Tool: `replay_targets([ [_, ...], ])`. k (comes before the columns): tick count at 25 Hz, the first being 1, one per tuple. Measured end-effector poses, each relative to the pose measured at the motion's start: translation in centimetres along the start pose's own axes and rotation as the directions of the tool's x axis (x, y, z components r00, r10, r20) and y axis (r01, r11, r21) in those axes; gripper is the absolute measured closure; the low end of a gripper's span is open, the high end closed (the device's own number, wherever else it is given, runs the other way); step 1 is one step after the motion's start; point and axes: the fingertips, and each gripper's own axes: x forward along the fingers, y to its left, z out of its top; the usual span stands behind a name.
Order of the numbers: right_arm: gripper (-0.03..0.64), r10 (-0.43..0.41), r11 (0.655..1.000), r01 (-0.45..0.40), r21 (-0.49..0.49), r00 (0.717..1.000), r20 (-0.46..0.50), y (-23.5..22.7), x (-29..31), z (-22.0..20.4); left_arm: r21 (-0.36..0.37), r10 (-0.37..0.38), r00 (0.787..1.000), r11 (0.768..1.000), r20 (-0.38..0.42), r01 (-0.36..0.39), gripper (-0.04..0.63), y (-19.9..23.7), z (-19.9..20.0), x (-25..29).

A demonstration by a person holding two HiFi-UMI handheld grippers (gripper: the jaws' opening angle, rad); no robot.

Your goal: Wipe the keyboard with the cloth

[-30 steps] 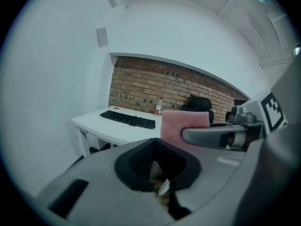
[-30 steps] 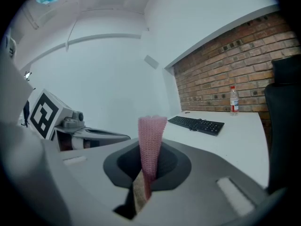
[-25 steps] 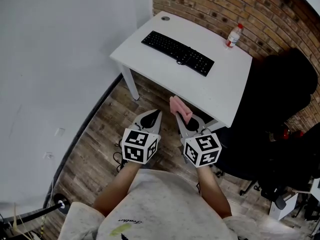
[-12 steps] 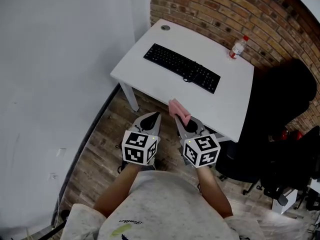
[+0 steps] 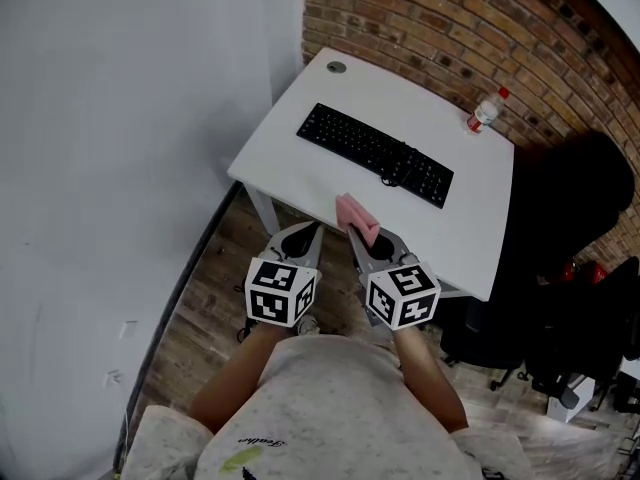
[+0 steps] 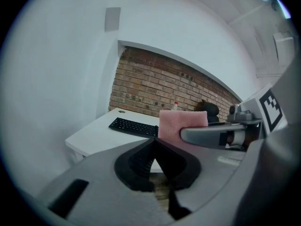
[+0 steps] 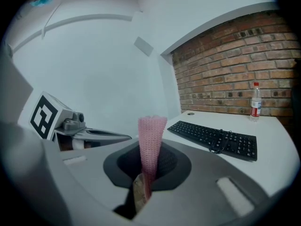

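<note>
A black keyboard (image 5: 375, 153) lies across the white desk (image 5: 290, 138), with its cable bunched on top near its right end (image 7: 217, 142). A folded pink cloth (image 5: 356, 218) sticks up from my right gripper (image 5: 362, 236), which is shut on it just short of the desk's front edge. In the right gripper view the cloth (image 7: 150, 142) stands upright between the jaws. My left gripper (image 5: 303, 235) is shut and holds nothing, beside the right one. The left gripper view shows the cloth (image 6: 182, 124) and the keyboard (image 6: 134, 126) ahead.
A plastic water bottle (image 5: 486, 111) stands at the desk's far right by the brick wall (image 5: 450, 28). A round cable hole (image 5: 336, 67) marks the far left corner. A black office chair (image 5: 575, 258) sits right of the desk. A white wall (image 5: 120, 148) runs along the left.
The desk and keyboard have come closer and shifted right in the head view. Both grippers keep their pose, the cloth still held in the right one.
</note>
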Motion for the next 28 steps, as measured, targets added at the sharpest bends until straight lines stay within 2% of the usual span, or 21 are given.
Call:
replay_targets([
  [7, 0.592, 0.002, 1.000, -0.003, 0.016, 1.000, 0.019, -0.3, 3.9, 1.9, 0.009, 0.006, 1.000, 1.000, 0.005, -0.006, 0.598, 3.8, 1.7, 1.2],
  [16, 0.592, 0.025, 0.999, -0.026, 0.024, 0.999, 0.048, -2.2, 7.8, 4.2, 0.022, 0.027, 1.000, 0.999, -0.008, -0.027, 0.598, 6.4, 2.9, 3.6],
  [28, 0.591, 0.084, 0.993, -0.087, 0.080, 0.995, 0.049, -6.4, 16.3, 7.1, 0.010, 0.096, 0.995, 0.995, -0.031, -0.095, 0.598, 12.0, 5.3, 8.9],
])
